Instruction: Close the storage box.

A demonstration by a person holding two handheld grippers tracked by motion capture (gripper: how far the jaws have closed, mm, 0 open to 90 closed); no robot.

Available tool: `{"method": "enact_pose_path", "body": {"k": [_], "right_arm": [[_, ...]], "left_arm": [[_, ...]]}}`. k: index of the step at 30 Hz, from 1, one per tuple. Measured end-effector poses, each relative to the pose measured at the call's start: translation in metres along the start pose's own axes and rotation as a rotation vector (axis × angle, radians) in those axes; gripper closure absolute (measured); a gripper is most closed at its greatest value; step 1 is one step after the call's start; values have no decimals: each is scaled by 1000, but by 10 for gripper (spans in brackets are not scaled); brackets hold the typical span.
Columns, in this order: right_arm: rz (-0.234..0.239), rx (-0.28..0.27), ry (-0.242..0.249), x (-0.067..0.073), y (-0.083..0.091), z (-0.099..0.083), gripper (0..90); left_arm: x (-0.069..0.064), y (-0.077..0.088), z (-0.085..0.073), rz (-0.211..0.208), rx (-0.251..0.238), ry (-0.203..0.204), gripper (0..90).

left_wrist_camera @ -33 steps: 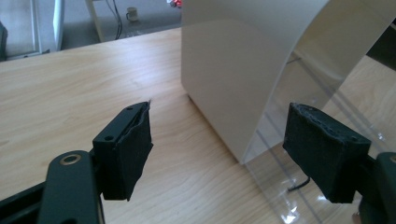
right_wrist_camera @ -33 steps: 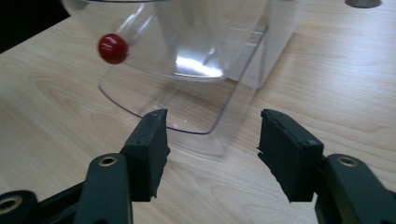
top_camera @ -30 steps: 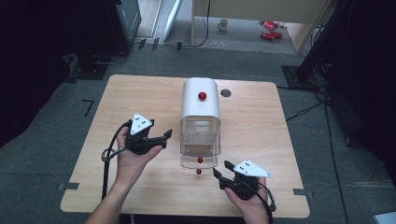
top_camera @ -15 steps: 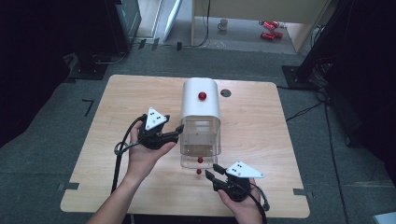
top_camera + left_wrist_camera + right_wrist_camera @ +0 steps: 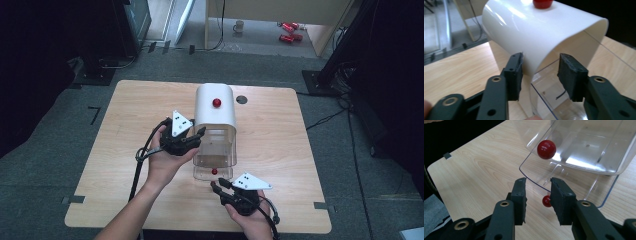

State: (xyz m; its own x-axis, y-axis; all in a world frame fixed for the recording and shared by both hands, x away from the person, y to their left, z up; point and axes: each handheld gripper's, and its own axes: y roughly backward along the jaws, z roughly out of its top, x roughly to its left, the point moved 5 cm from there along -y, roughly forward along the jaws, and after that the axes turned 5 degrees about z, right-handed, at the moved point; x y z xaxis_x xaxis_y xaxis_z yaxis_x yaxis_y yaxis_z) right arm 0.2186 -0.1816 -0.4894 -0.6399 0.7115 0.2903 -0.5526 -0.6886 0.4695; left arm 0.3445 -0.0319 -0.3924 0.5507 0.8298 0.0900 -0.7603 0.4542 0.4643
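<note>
While spread at mid-frame, left tool [image 5: 540, 75] straddled white cover [image 5: 536, 32]'s edge. Probably light, stiff, slippery. Right tool [image 5: 538, 200], lower frame, spread near red knob [image 5: 546, 201].

Both grippers black: left gripper [image 5: 199, 134], right gripper [image 5: 216, 186]; grey three-cornered top plates, brass-ringed screws, black cables; forearms bare, unsleeved
</note>
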Motion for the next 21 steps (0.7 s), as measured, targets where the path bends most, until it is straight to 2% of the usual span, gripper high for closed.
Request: {"method": "enact_pose_path", "body": {"k": [2, 3, 5, 6, 9, 11, 13, 21], "right_arm": [[3, -1, -8, 0, 0, 0, 681], [9, -2, -15, -1, -2, 0, 689], [14, -2, -21, -1, -3, 1, 694], [31, -6, -32, 0, -5, 2, 706], [40, -9, -35, 1, -4, 3, 723], [43, -34, -48, 1, -2, 8, 742], [42, -46, -43, 0, -1, 11, 745], [40, -46, -36, -1, 1, 16, 748]], "left_arm": [[1, -1, 0, 5, 2, 3, 599], [1, -3, 1, 26, 6, -4, 616], [1, -4, 1, 34, 8, -6, 630], [2, -5, 1, 48, 23, -11, 648], [3, -5, 1, 50, 30, -9, 677], [2, -5, 2, 53, 35, -22, 681], [2, -5, 2, 52, 36, -18, 682], [3, -4, 2, 51, 39, -27, 712]]}}
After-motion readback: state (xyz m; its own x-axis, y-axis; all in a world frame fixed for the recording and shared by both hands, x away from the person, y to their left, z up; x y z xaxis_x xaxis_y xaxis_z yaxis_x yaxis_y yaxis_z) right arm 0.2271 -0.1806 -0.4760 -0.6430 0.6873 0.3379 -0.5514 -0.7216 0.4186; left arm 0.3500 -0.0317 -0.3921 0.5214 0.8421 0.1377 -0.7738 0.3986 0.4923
